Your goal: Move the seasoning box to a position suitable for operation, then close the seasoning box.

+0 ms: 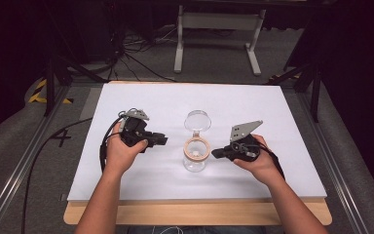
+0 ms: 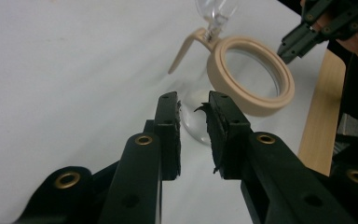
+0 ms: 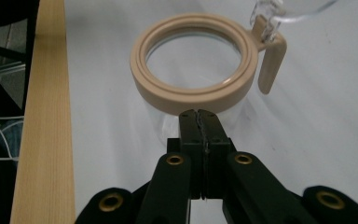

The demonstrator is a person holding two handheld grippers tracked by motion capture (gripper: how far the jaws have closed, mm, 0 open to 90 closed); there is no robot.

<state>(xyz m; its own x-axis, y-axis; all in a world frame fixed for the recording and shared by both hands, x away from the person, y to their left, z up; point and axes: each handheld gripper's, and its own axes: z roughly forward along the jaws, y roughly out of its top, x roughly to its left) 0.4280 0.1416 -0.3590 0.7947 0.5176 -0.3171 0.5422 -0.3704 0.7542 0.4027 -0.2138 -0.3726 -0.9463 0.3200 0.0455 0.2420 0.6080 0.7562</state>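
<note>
Left gripper [image 1: 163, 140], matte black with a grey three-cornered plate on top, held level above the white table sheet [image 1: 141, 100], tips pointed at the clear round glass jar with a beige ring collar [image 1: 196, 149] just beyond them. Right gripper [image 1: 215, 153], same build, aimed at the jar from the opposite side, tips near the collar. Jar's clear domed glass lid [image 1: 197, 119] swung open behind, away from both hands, joined by a beige hinge.

Along the left gripper [image 2: 193, 109]: jaws part open, a narrow gap between ragged black rubber pads [image 2: 173, 140], nothing gripped. Brass-coloured rivets on the smooth black links. Jar [image 2: 256, 100] ahead and to the right of the tips, its collar thick, smooth and rounded; curved beige latch arm [image 2: 186, 49] further ahead; right gripper [image 2: 286, 49] beyond the collar.

Along the right gripper [image 3: 199, 114]: pads pressed flat together, nothing between them, tips just short of the stepped beige collar [image 3: 193, 100]. Pale wooden table edge [image 3: 44, 116] at the left.
</note>
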